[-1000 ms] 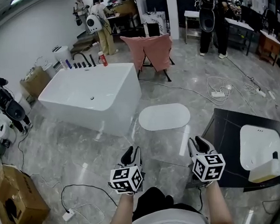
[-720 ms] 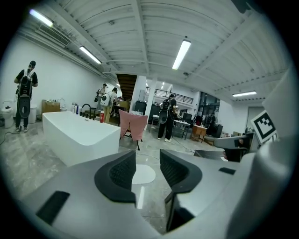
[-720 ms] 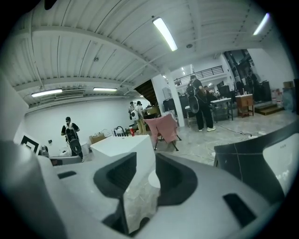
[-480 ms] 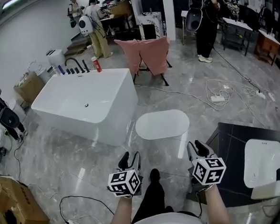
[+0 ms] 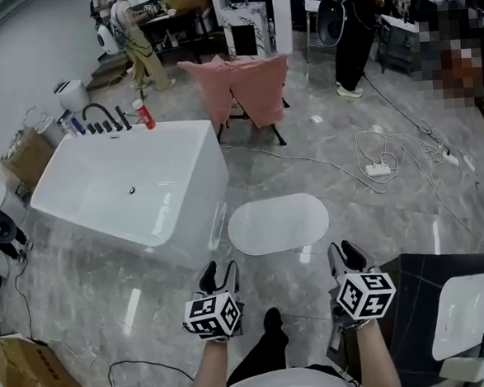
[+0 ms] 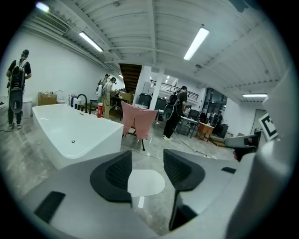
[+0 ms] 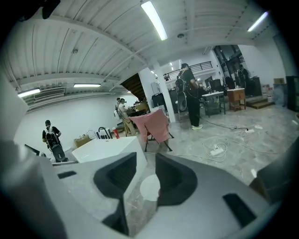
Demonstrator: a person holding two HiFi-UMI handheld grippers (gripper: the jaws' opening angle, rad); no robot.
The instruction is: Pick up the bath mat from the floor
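Glossy grey marble floor (image 5: 108,281) is seen in a workshop-like room, with a white bathtub (image 5: 130,184) at left and loose cables (image 5: 381,166) at right. Bath mat (image 5: 279,224) (white, oval) is laid flat just beside the tub, long axis running left to right. Left gripper (image 5: 219,273) is being opened, nothing between its jaws; right gripper (image 5: 345,254) is held parted and empty, both short of the mat

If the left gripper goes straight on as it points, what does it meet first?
Probably the white oval bath mat, though depth is unclear; the left gripper has its jaws opening, with nothing between them.
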